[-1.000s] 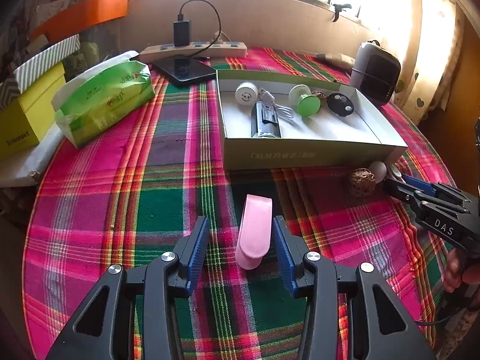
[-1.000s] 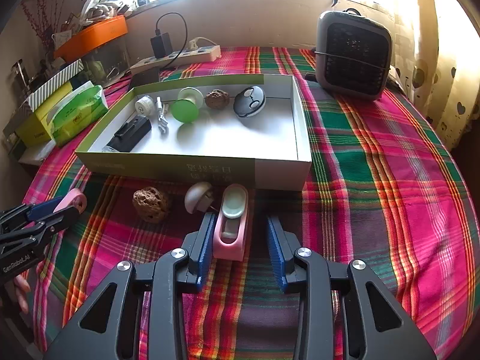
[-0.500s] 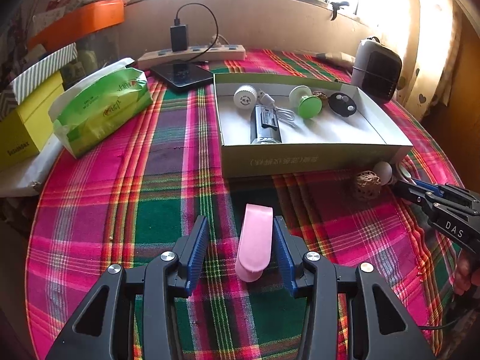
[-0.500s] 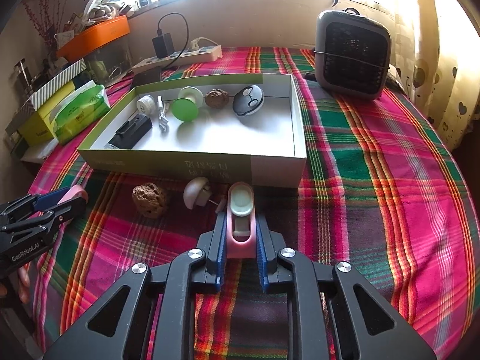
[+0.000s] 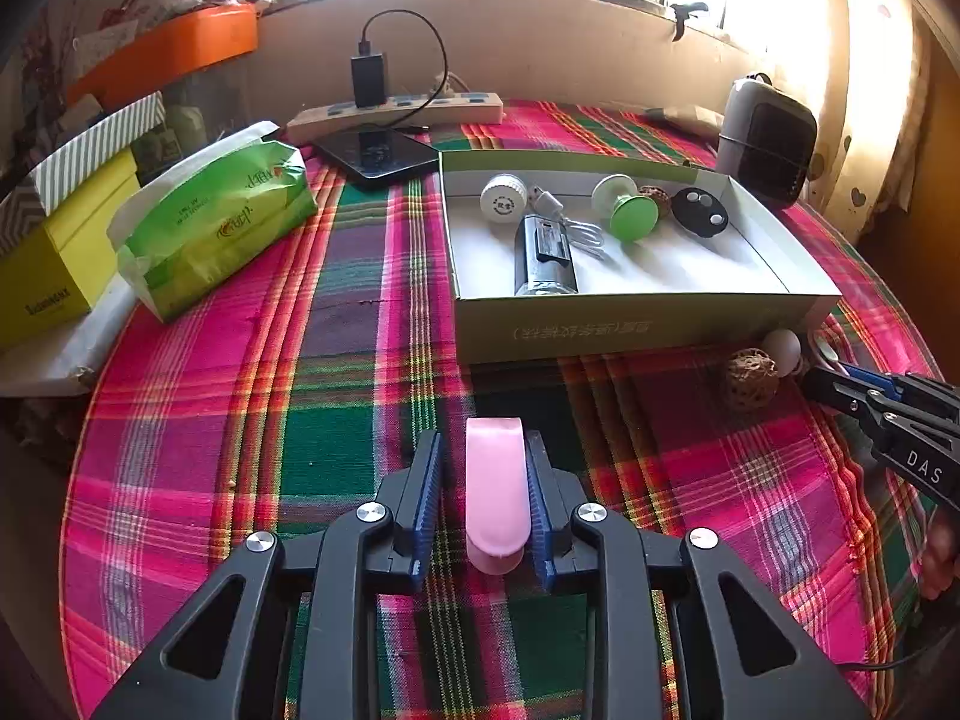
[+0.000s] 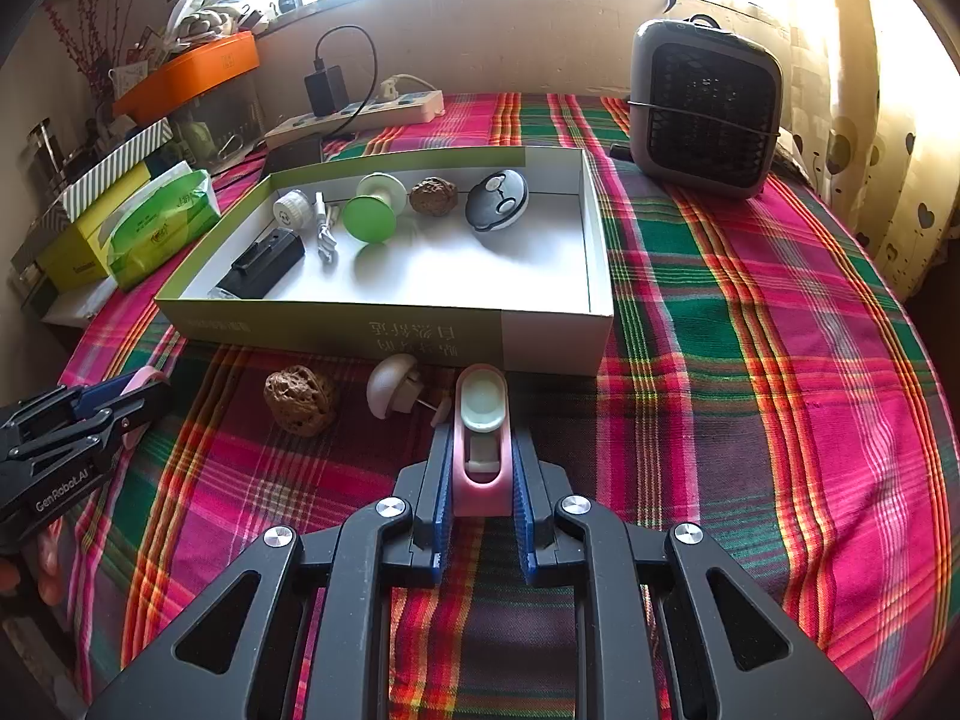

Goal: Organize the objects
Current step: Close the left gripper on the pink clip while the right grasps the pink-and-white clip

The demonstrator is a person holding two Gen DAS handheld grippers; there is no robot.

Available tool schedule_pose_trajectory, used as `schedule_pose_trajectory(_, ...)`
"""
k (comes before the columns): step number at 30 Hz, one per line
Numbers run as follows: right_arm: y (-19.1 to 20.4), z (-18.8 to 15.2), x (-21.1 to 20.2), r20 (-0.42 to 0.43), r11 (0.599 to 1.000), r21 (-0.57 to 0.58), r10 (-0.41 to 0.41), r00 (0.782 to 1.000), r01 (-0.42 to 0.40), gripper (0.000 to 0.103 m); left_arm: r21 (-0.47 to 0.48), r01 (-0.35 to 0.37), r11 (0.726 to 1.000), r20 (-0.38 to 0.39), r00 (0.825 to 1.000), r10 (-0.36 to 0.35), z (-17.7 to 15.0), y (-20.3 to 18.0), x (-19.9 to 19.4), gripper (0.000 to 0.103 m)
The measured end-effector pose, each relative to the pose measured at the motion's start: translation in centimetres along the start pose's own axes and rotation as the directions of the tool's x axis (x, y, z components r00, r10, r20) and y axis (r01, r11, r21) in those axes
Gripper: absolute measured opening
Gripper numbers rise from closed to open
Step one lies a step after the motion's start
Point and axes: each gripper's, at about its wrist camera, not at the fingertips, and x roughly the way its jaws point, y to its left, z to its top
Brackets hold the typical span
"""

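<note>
The left gripper (image 5: 485, 483) is closing its fingers on a plain pink case (image 5: 497, 492) that lies flat on the surface (image 5: 336, 372); the right pad touches it, and a sliver of gap shows at the left pad. The right gripper (image 6: 480, 468) has its fingers clamped on the other pink case (image 6: 481, 444), open side up, with a pale green oval piece (image 6: 483, 399) seated in its far end. Both cases sit on the plaid cloth just in front of the box (image 6: 372, 333).

Between the two grippers, against the box's near wall, lie a walnut (image 6: 301, 399) and a small white mushroom-shaped thing (image 6: 393, 393), close together but apart.

The box is shallow, open-topped, white inside. Along its far wall stand a white cap (image 6: 293, 211), a coiled white cable (image 6: 324, 228), a green-and-white spool (image 6: 375, 210), a second walnut (image 6: 433, 196) and a dark round fob (image 6: 497, 199). A black oblong device (image 6: 264, 264) lies toward the near left corner. The right half of the floor is bare.

Right of the box the cloth is free up to the round edge; left of it a broad strip runs back to a tissue pack (image 5: 216, 222).

The box's front carries upside-down Chinese print. The left gripper reads "GenRobot.AI", the right one "DAS"
</note>
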Motion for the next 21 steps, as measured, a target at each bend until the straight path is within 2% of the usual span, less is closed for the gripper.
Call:
schedule_pose_trajectory(4, 0.00, 0.01, 0.01, 0.000, 1.000, 0.000, -0.002, 1.000, 0.002, 0.019, -0.016, -0.002, 1.000, 0.002, 1.000, 0.002, 0.00, 0.30, -0.01, 0.016)
schedule_pose_trajectory(21, 0.21, 0.00, 0.01, -0.001, 1.000, -0.010, -0.014, 1.000, 0.014, 0.018, -0.010, -0.012, 1.000, 0.002, 1.000, 0.012, 0.02, 0.51, -0.05, 0.016)
